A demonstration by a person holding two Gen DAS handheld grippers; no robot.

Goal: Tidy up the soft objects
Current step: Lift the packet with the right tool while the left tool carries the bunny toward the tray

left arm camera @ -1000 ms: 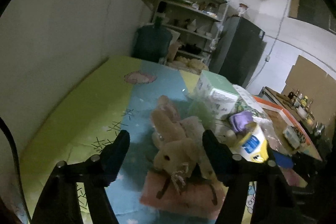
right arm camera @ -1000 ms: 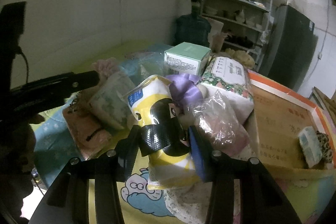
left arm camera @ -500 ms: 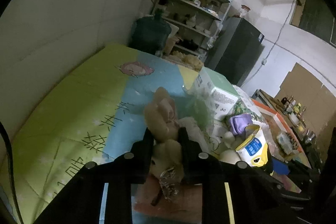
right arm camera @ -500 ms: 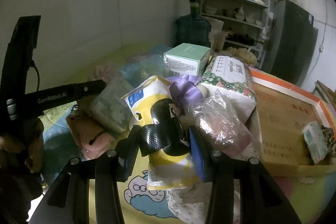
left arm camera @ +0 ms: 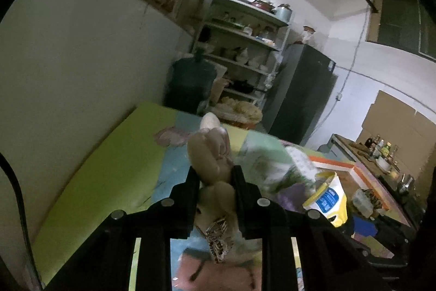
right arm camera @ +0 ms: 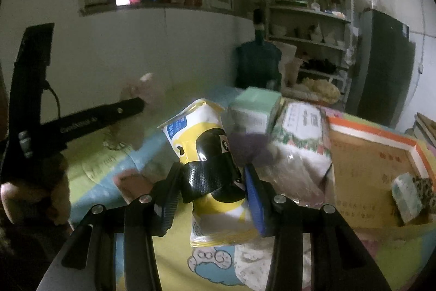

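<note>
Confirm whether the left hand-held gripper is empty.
No. The left hand-held gripper is shut on a beige plush toy, whose body bulges out between and above the fingers.

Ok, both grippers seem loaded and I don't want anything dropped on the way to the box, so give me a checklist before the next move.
1. Left gripper shut on the plush toy: ok.
2. Right gripper shut on the yellow-and-white pack: ok.
3. Plush toy lifted off the pink pouch: cannot tell.
4. Free room in the cardboard box: ok.
5. Pack free of the neighbouring bagged items: cannot tell, blurred.
</note>
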